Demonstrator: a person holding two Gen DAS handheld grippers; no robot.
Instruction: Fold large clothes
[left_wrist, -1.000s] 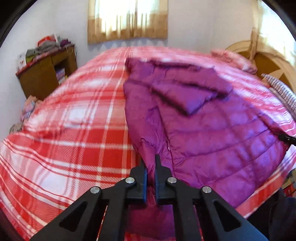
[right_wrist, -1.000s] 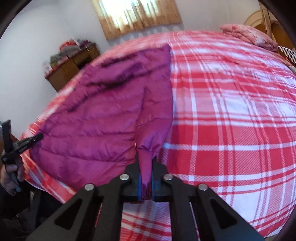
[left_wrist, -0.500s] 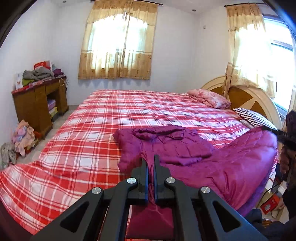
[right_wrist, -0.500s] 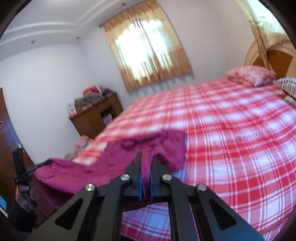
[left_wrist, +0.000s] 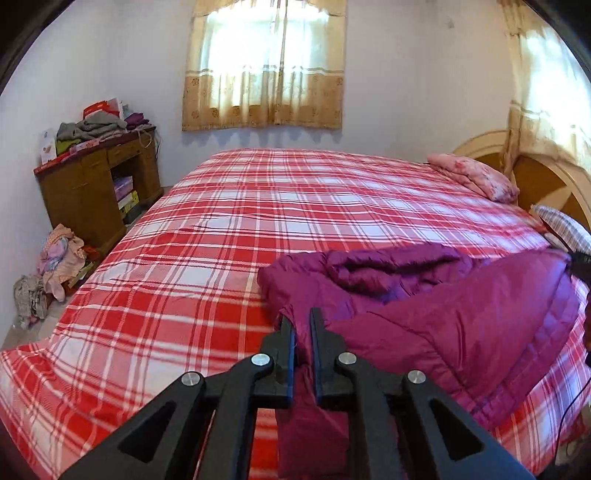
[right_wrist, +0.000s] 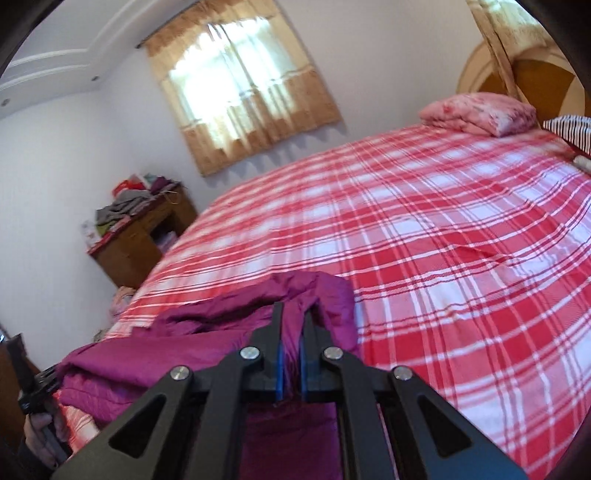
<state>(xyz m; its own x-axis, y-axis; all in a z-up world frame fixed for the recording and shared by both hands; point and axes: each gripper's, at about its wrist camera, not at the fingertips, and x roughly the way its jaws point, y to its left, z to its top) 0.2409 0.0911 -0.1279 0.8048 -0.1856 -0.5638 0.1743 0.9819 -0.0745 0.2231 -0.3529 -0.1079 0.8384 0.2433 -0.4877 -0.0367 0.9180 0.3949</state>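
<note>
A purple quilted jacket (left_wrist: 461, 317) lies bunched at the near edge of the red plaid bed (left_wrist: 258, 206). My left gripper (left_wrist: 300, 321) is shut on a fold of the jacket's near left edge. My right gripper (right_wrist: 291, 314) is shut on the jacket (right_wrist: 207, 343) at its near right edge. The stretch between the two grippers is lifted off the bed, and the far part is crumpled on the cover. The right gripper shows at the right edge of the left wrist view (left_wrist: 580, 260), and the left one at the lower left of the right wrist view (right_wrist: 33, 384).
A wooden desk (left_wrist: 92, 184) piled with clothes stands by the left wall, with more clothes on the floor (left_wrist: 55, 258). A pink pillow (left_wrist: 476, 177) and a striped pillow (left_wrist: 565, 229) lie at the wooden headboard (left_wrist: 546, 177). A curtained window (left_wrist: 266, 66) is on the far wall.
Both grippers have lifted the jacket's near edge up and drawn it back toward the near edge of the bed. The jacket went from spread flat to bunched. Both views tilted up to the room.
</note>
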